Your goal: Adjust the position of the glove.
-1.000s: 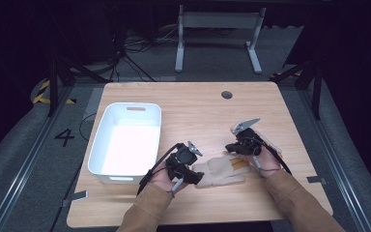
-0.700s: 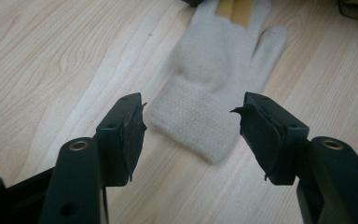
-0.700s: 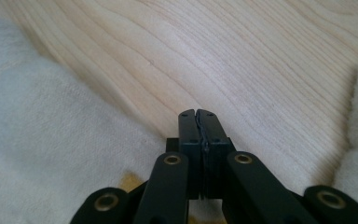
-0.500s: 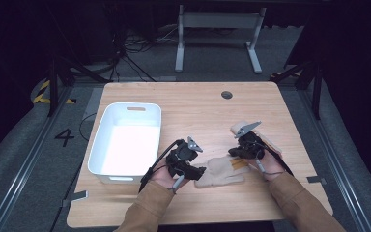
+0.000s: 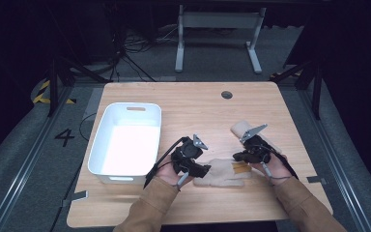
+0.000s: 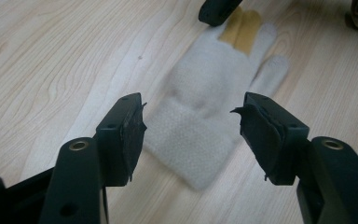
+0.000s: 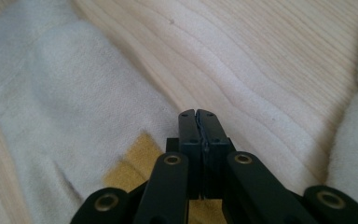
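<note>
Glove [image 5: 222, 174] lies flat on the table [image 5: 198, 106], between the two tongs. Its cuff points at the left gripper [image 5: 200, 171] and its yellow-tipped fingers at the right gripper [image 5: 237, 157].

Change over the last second: almost none. Both hands have kept their stations, neither pair of jaws has altered its gap, and the glove lies where it lay.

Left gripper view: the jaws stand partly apart to either side of the cuff, and the pads are clear of the cloth. Nothing is held.

Right gripper view: the jaws are closed flat against each other with no cloth between them. The tip rests at the yellow fingertips.

A second glove [image 5: 239, 128] lies just beyond the right gripper. A white bin [image 5: 125, 107] stands well off to the far side of the left gripper.

Assessment: the standstill reads as a final lining-up. The cuff is not yet gripped, so the pick remains to be made.
</note>
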Available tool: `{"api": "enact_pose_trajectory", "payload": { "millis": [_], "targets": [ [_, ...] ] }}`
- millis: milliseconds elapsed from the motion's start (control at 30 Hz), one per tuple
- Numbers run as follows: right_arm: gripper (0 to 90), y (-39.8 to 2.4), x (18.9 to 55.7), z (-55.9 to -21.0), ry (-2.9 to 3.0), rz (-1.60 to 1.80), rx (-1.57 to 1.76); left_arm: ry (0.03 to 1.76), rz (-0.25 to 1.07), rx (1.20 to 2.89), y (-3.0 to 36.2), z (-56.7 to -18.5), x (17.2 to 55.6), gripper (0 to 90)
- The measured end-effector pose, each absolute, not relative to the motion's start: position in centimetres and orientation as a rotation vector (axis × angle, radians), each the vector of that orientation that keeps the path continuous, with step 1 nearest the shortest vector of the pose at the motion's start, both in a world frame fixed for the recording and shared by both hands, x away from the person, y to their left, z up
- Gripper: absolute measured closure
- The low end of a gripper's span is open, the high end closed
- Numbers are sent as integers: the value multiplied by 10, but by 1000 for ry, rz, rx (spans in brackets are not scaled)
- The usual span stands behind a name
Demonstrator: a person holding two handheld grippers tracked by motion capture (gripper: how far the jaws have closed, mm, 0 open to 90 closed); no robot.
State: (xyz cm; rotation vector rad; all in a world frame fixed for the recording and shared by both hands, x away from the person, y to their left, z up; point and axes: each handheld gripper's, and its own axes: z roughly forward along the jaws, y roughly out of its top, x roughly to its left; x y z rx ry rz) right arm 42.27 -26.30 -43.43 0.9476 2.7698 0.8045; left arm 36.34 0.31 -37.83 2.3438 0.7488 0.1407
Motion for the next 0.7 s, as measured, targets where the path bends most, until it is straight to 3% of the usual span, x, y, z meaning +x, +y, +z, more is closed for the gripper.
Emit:
{"api": "enact_pose_trajectory", "payload": {
  "millis": [700],
  "targets": [
    [892, -277, 407, -425, 2758, 836, 946, 712, 133, 2332, -7, -374, 368, 394]
  ]
}}
